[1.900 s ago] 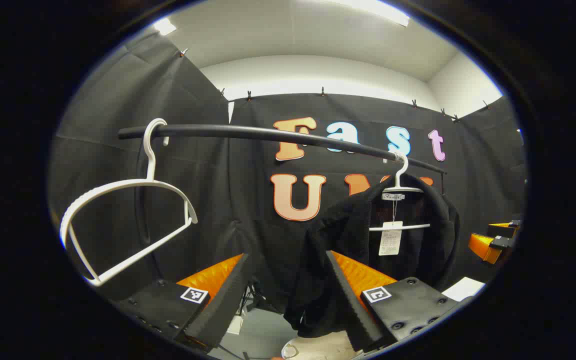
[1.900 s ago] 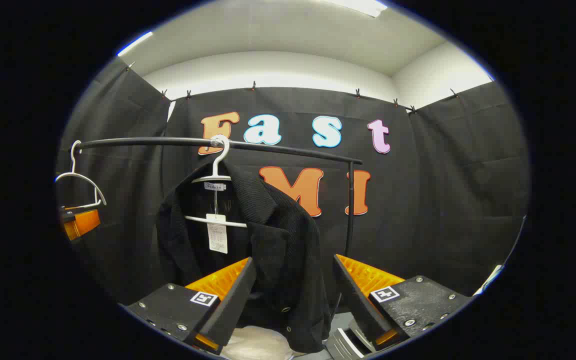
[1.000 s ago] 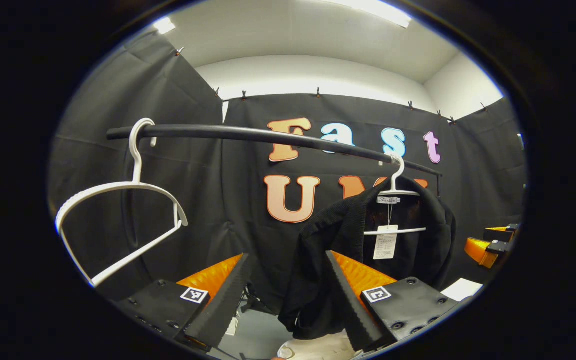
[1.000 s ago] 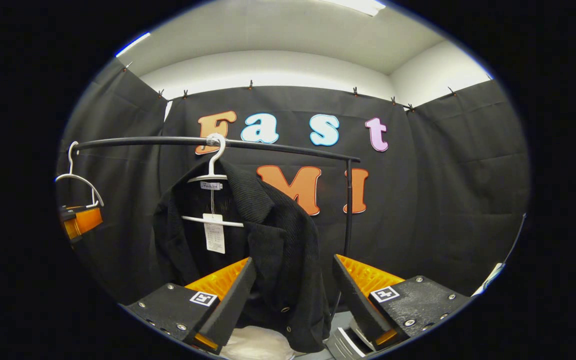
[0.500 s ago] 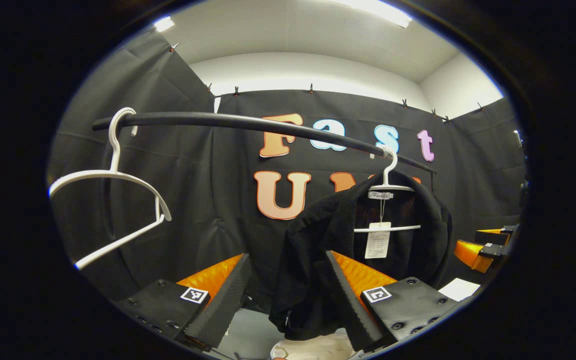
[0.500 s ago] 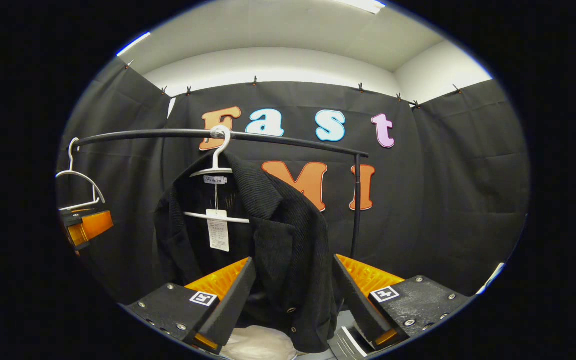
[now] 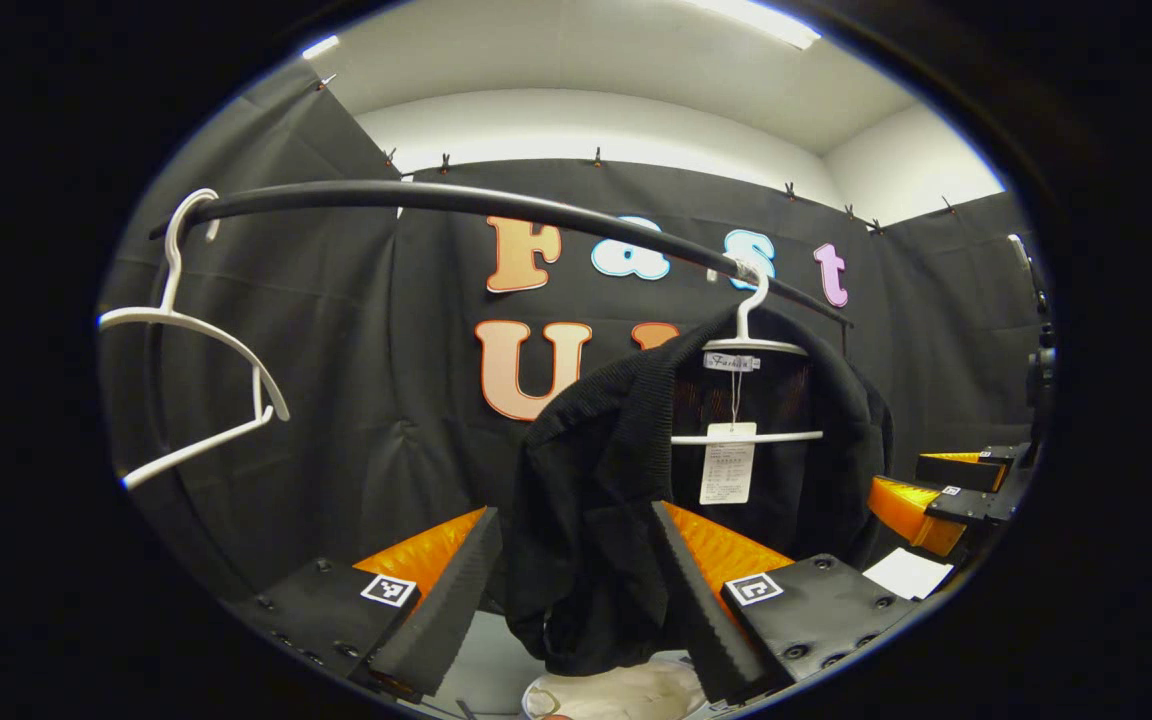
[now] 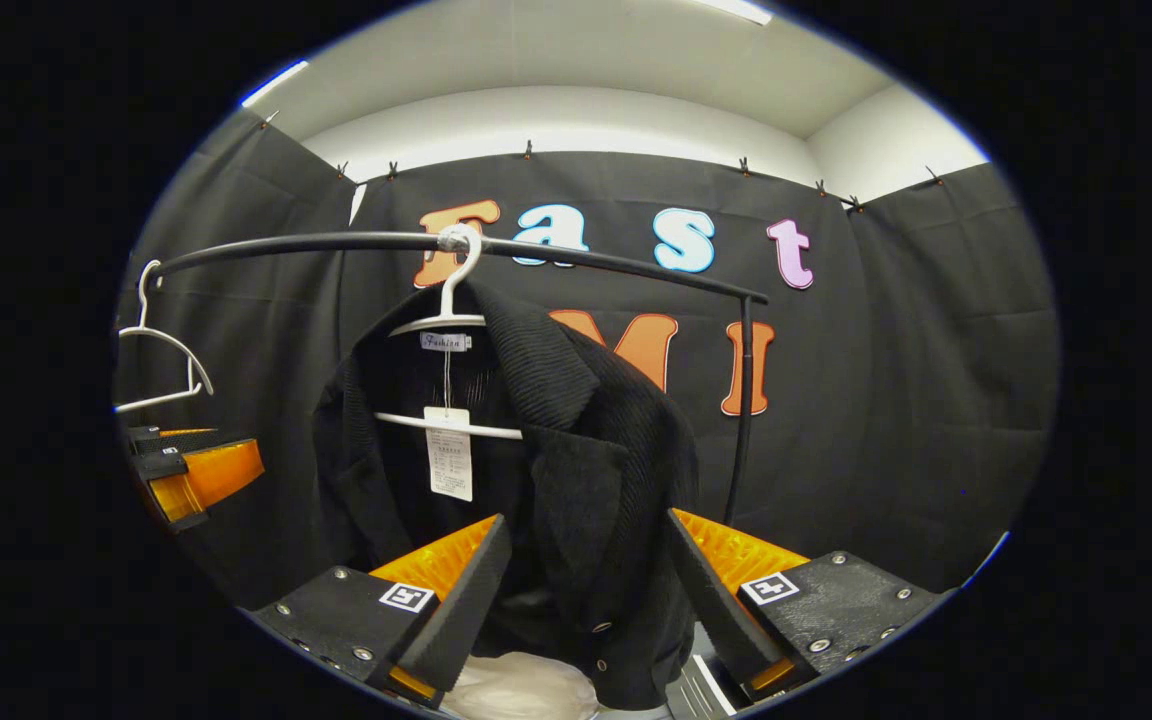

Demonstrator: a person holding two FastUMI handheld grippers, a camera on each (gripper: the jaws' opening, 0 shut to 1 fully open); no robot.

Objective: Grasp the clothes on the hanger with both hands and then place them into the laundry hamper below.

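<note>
Looking along your left gripper [image 7: 571, 570] in the left gripper view, you see both fingers spread wide with nothing between them pressed; the lower left edge of the black jacket [image 7: 616, 480] hangs in the gap, and contact cannot be confirmed. The jacket sits on a white hanger [image 7: 751, 345] hooked over a black rail [image 7: 456, 200] that runs across the booth. A second, bare white hanger [image 7: 186, 340] hangs near the rail's far left end. Below the jacket hem you see a pale rim with light cloth inside, the laundry hamper [image 7: 626, 690], on a grey floor [image 7: 481, 660]. Black cloth walls close the booth under a white ceiling with strip lights. A white paper tag [image 7: 726, 462] hangs inside the jacket; its print is too small to read, and the neck label's writing is not clearly legible. At the right edge your right gripper [image 7: 936, 490] appears, beside the jacket.

In the right gripper view, your right gripper [image 8: 586, 580] is likewise wide open and grips nothing; the jacket [image 8: 586, 470] front hangs in the gap. The hanger [image 8: 446, 320] and rail [image 8: 336, 243] hold it up, the tag [image 8: 449, 452] hangs at its centre, and the hamper [image 8: 521, 690] lies below. Your left gripper [image 8: 196, 475] shows at the left edge under the bare hanger [image 8: 161, 350].
</note>
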